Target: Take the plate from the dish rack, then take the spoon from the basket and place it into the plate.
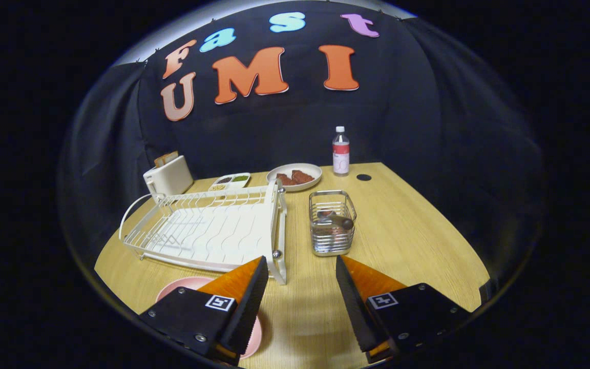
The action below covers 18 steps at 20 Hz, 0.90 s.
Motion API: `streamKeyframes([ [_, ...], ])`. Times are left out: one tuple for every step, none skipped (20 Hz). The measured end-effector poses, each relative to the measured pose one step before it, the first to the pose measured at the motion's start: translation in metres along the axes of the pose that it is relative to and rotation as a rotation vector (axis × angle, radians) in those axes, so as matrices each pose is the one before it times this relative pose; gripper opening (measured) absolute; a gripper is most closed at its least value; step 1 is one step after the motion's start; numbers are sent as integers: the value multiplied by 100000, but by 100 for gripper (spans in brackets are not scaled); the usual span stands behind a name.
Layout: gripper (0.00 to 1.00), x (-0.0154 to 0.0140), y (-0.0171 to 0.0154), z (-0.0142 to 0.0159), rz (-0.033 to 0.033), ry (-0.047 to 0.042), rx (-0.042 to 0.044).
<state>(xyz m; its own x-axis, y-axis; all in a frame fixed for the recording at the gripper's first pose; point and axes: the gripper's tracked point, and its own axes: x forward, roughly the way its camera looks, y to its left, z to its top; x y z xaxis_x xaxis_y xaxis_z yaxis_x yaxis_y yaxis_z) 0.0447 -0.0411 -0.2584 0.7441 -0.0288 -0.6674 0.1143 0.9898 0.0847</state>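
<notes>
A pink plate (174, 288) lies flat on the wooden table (407, 230), mostly hidden under my left finger, in front of the white dish rack (208, 230). The rack holds no dishes. Beyond my fingers and slightly right of centre stands a wire metal basket (332, 222) with a spoon (337, 219) inside, its dark handle leaning toward the basket's right rim. My gripper (300, 264) hovers above the table's near edge, open, with nothing between its fingers.
A white toaster (168, 175) stands behind the rack at the back left. Beside it are a small divided dish (231, 180), a white plate of reddish food (295, 177) and a plastic bottle (341, 151). A dark round hole (363, 177) marks the table near the bottle.
</notes>
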Motion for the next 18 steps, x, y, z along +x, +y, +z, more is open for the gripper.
streamKeyframes([
  [80,819,-746,747,-2551,-6198,-691],
  [80,1025,-995,163,-3532,-3531,-2338],
  [79,663,-849,-9,-3138,-3129,-2222],
  [80,791,-294,152,-1576,-2278,-1857],
  [79,577,-71,-25,-674,-1324,-540],
  [78,556,266,118,920,-1521,549],
  [77,640,-54,103,169,-663,1296],
  [73,635,165,-48,490,-495,1573],
  [69,674,-114,16,-657,-156,1056],
  [62,561,-155,141,-858,-734,1064],
  [59,467,-14,-39,-299,-263,455],
  [50,250,34,109,-51,-1225,431],
  [45,309,-39,189,-636,-1581,-81],
  [36,50,-188,231,-746,-1606,-224],
  [27,7,348,228,1042,-1332,366],
  [18,-10,4,-71,-983,201,-445],
  [15,122,32,148,353,-849,-1106],
  [14,126,128,355,186,-1187,-1776],
])
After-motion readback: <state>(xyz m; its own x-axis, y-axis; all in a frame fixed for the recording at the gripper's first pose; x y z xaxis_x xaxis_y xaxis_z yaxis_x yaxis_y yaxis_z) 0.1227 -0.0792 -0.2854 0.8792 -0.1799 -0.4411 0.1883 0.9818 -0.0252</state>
